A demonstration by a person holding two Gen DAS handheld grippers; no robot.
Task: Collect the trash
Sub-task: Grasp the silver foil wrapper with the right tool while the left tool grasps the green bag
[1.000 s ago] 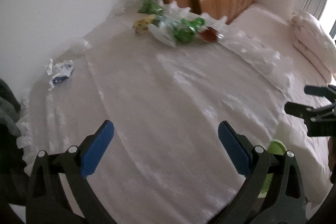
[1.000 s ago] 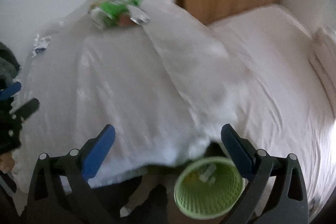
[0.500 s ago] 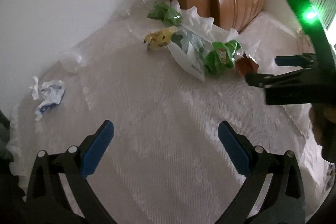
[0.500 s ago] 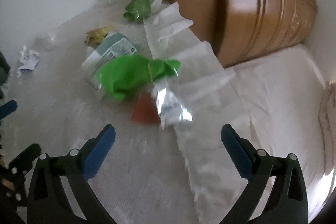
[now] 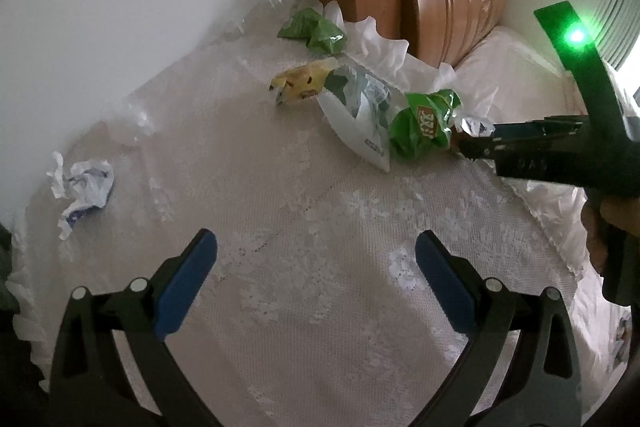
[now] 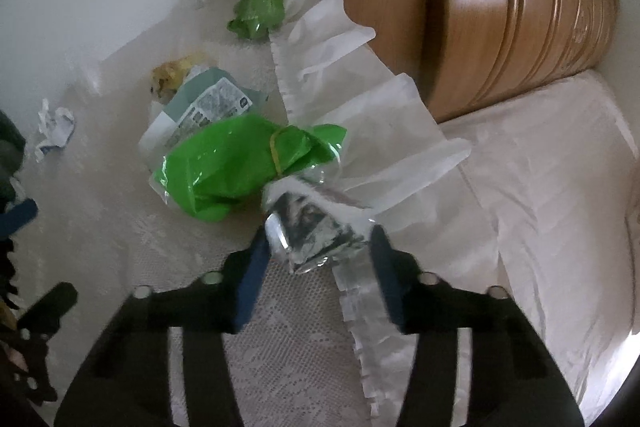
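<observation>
Closing around a crumpled silver foil wrapper [image 6: 310, 235], the right gripper [image 6: 316, 255] has its jaws drawn well in, one blue pad at each side of the foil; whether they pinch it yet cannot be told. The wrapper lies on a white lace bedspread [image 5: 320, 287], near the frilled edge [image 6: 360, 327], touching a knotted green plastic bag [image 6: 236, 163]. Its long axis runs roughly away from the gripper, the far end pointing toward the green bag and the wooden headboard [image 6: 500, 7] beyond.

The left gripper [image 5: 316, 275] hovers over bare bedspread, jaws spread wide and holding nothing.

Judging by the scene, collection has barely started: nearly all the litter remains on the bed. Left to gather are the green bag, a white printed pouch [image 5: 360, 111] beside it, a yellow wrapper [image 5: 300, 85], a second crumpled green wrapper [image 5: 312, 29] nearer the headboard, and a ball of white paper [image 5: 82, 187] lying well apart at the left edge. No bin appears in either view.
</observation>
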